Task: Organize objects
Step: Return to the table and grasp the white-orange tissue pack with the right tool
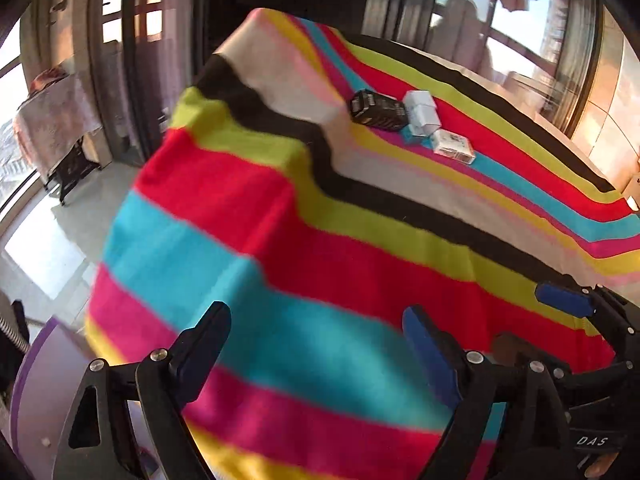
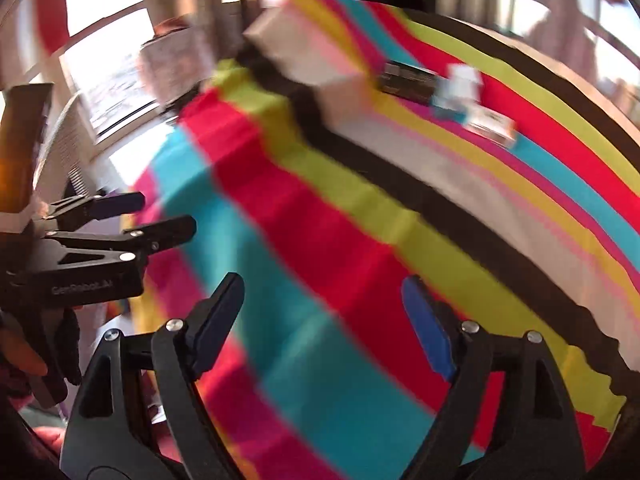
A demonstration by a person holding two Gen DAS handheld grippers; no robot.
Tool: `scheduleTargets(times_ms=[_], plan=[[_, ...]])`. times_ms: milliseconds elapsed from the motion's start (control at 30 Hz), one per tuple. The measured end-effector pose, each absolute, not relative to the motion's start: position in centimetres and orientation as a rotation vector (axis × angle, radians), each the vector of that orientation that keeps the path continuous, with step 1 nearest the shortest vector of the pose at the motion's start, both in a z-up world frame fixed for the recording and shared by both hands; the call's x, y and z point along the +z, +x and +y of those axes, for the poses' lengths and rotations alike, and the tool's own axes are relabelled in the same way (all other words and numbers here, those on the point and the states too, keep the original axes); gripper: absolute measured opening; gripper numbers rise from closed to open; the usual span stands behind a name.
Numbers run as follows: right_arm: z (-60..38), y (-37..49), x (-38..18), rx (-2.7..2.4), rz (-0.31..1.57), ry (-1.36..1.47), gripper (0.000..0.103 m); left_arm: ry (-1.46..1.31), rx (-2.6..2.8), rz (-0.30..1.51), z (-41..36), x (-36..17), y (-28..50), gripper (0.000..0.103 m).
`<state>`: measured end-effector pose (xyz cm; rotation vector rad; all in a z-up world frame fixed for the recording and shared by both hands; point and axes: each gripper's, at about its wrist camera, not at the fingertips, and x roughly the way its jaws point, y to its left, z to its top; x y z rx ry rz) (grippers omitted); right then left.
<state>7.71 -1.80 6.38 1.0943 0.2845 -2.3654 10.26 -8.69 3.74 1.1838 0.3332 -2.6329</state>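
Note:
A black box (image 1: 378, 111), a white box (image 1: 421, 112) and a flat white packet (image 1: 453, 146) lie together at the far side of a table under a striped cloth (image 1: 280, 240). They also show, blurred, in the right wrist view: the black box (image 2: 406, 78), the white box (image 2: 460, 84) and the packet (image 2: 494, 126). My left gripper (image 1: 316, 336) is open and empty, well short of them over the table's near edge. My right gripper (image 2: 324, 312) is open and empty too. The left gripper also shows at the left of the right wrist view (image 2: 156, 216).
The cloth hangs over the table's near edge. A covered side table (image 1: 56, 120) stands by the windows at far left. A purple-rimmed white object (image 1: 40, 392) is at bottom left. The right gripper's blue pad (image 1: 564, 300) shows at the right.

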Motion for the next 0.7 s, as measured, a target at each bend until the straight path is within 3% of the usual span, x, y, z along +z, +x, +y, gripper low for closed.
scheduleTargets(times_ms=[267,433,500,700], plan=[[5.9,-4.4,6.3,-2.564,0.142,1.227,0.084,1.294,-2.603,0.303,-6.9,1.2,-2.6,0.090],[7.5,-11.0,5.4,-2.585,0.052,1.283,0.084,1.263,-2.606,0.303,-6.9,0.7,-2.6,0.094],[7.1,-13.6,4.8,-2.587,0.042,1.299,0.084,1.262,-2.601,0.316,-7.0,0.5,-2.5,0.103],[5.3,-19.9,3.9,-2.652,-0.005,1.357,0.087,1.278,-2.569,0.273,-6.7,0.4,-2.9,0.103]])
